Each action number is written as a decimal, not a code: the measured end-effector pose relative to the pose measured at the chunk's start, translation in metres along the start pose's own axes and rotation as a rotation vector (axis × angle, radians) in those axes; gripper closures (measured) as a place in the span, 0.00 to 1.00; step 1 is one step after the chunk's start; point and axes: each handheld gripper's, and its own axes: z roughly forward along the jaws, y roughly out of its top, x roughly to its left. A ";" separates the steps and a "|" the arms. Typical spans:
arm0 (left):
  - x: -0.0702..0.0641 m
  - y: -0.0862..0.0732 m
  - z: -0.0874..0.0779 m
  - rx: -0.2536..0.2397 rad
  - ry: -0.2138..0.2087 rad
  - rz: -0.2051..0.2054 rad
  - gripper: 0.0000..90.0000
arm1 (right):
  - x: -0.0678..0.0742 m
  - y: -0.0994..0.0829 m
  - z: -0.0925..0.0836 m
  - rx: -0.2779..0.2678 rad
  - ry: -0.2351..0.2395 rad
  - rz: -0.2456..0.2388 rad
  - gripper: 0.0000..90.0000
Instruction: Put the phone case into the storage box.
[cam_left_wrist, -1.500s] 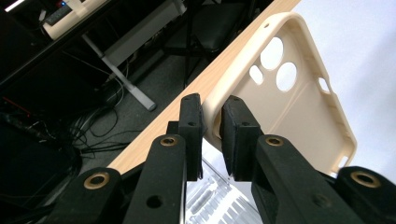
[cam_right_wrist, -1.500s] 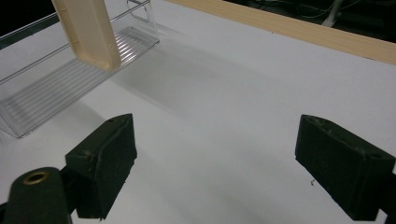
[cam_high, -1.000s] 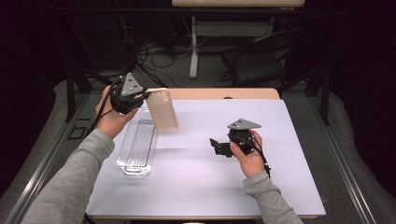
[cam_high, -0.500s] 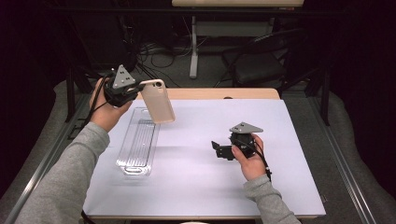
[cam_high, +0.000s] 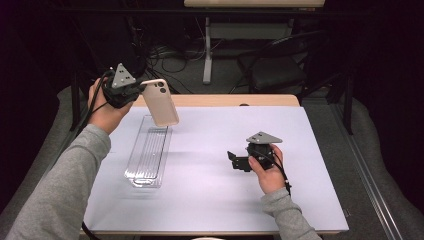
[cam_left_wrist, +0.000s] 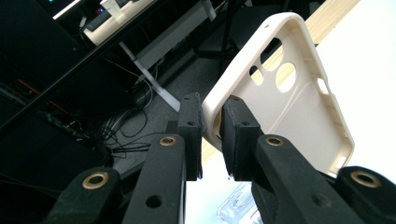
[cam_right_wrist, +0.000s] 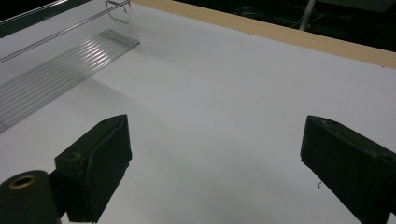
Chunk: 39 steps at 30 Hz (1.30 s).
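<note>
Below phone case (cam_high: 160, 102), clear tray (cam_high: 146, 157), table (cam_high: 215, 200)

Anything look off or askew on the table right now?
Nothing damaged or spilled. The phone case hangs tilted in the left claw, pinched only by one edge above the clear tray. The right claw is open and empty.
</note>
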 end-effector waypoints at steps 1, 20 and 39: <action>0.001 -0.001 0.000 0.002 0.007 0.008 0.88 | 0.000 0.000 0.000 -0.001 -0.002 0.001 0.09; 0.014 -0.019 0.015 0.011 0.041 0.108 0.88 | 0.001 -0.008 0.006 -0.024 -0.016 0.006 0.09; 0.019 -0.028 0.028 -0.011 0.042 0.179 0.88 | 0.002 -0.011 0.001 -0.048 -0.040 0.007 0.09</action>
